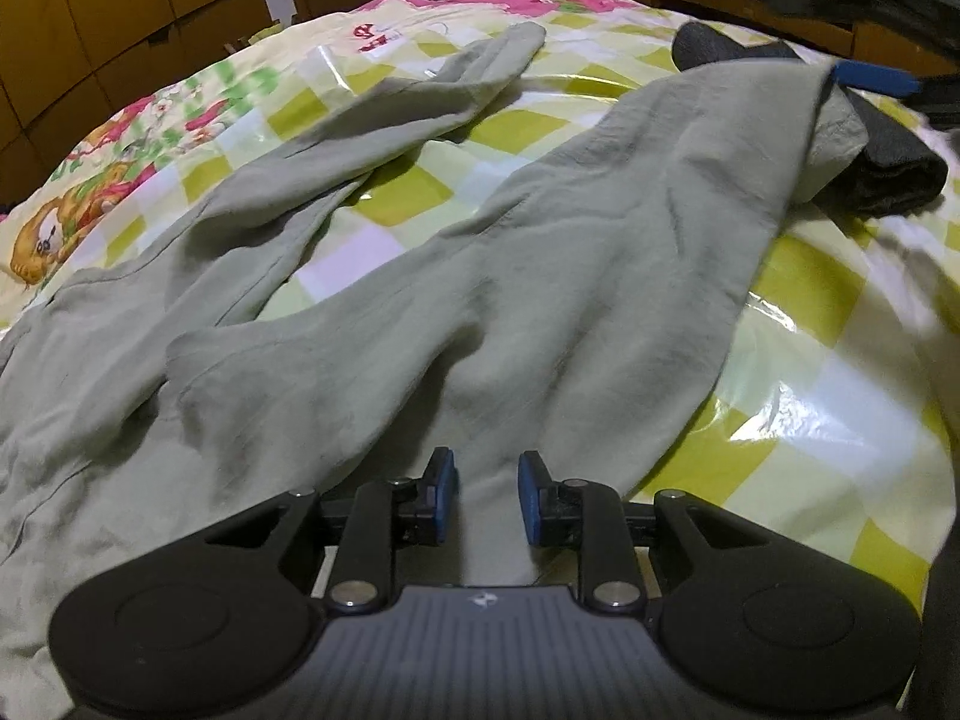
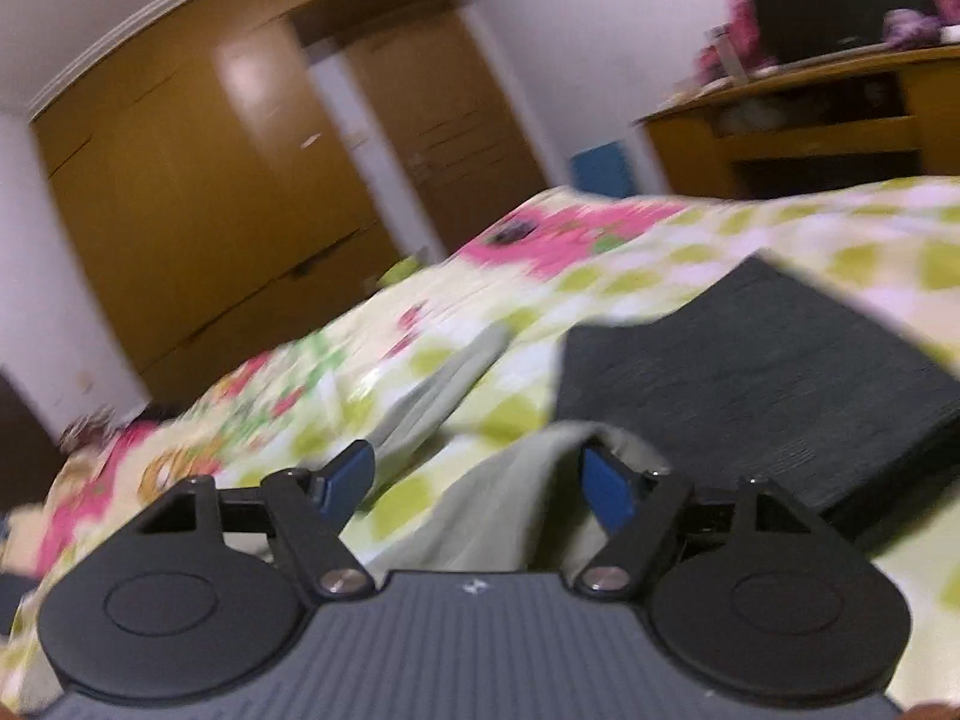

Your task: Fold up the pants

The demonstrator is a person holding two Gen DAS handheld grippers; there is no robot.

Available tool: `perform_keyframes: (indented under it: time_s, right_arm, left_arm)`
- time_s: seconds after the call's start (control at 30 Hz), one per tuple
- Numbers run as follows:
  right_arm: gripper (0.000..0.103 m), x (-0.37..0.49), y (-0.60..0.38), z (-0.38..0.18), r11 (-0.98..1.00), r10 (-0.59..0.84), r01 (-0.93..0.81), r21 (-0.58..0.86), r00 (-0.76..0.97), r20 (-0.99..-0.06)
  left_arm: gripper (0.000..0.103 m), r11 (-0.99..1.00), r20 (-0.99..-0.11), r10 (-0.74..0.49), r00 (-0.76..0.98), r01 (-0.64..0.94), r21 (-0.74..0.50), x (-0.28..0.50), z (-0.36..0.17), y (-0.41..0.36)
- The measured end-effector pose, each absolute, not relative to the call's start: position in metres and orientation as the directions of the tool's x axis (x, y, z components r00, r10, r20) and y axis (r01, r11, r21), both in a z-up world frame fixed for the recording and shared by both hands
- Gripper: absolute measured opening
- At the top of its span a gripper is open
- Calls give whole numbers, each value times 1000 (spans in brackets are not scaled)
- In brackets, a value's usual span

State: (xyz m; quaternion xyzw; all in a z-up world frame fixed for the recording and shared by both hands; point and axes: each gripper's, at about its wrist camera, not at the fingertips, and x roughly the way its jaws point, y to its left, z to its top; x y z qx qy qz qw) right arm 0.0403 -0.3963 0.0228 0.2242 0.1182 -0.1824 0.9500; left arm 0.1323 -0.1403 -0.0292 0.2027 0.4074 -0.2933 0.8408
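We see the pale green pants (image 1: 540,276) spread over the bed's checked cover (image 1: 798,312), with 2 legs running away from the left wrist camera. The 1st leg lies towards the left, its hem (image 1: 516,42) flat on the cover. The 2nd leg stretches to the right, and its far end rests against a dark folded garment (image 1: 894,162) near the bed's right edge.

Our left gripper (image 1: 487,480) sits low over the waist end of the pants, its blue pads (image 1: 445,474) close together with a ridge of the green cloth rising between them; we judge it to be clamped on that fabric.

Our right gripper (image 2: 480,480) shows in a blurred, tilted view. Its jaws stand wide apart, and the end of the right leg (image 2: 528,480) lies between them, draped against the right-hand pad (image 2: 606,486) but not pinched, so we read it as released. Beyond it lies the dark folded garment (image 2: 768,372), with a wooden wardrobe (image 2: 198,210) behind the bed.
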Motion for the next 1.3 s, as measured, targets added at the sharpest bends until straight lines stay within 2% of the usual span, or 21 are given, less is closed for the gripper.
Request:
perform_keyframes:
  time_s: [0.07,0.17,0.33,0.6,0.77,0.83,0.9,1.03,1.13,1.23,1.3]
  right_arm:
    - [77,33,-397,33,842,-368,452,294,880,-299]
    - [77,24,-380,42,887,-295,374,273,911,-289]
    - [77,61,-328,36,937,37,96,336,928,-370]
    - [77,183,-204,28,909,418,-351,226,774,-476]
    - [77,294,-144,14,850,445,-525,44,672,-591]
    - [77,338,-131,7,831,452,-555,41,630,-631]
    - [77,368,-123,3,799,481,-597,73,562,-673]
    - [78,404,-109,-11,784,452,-618,45,520,-725]
    - [78,419,-108,-28,781,457,-614,111,442,-771]
    - [79,409,-106,-41,752,458,-653,91,419,-784]
    - [79,407,-108,-42,764,456,-639,94,430,-779]
  left_arm:
    - [39,766,-799,-330,502,638,85,133,-25,-129]
    - [39,791,-779,-348,522,609,55,130,-13,-107]
    - [39,846,-746,-290,600,526,94,129,9,-55]
    - [40,896,-713,-128,690,389,215,201,19,54]
    - [50,888,-722,-153,675,414,199,287,19,104]
    - [51,883,-718,-149,680,418,212,318,15,116]
    - [57,871,-740,-167,651,449,198,353,11,127]
    - [63,882,-742,-164,650,434,185,403,2,140]
    - [83,878,-758,-154,634,440,190,430,-8,142]
    - [84,873,-784,-164,599,459,168,438,-18,145]
    - [79,877,-797,-148,586,449,168,439,-21,144]
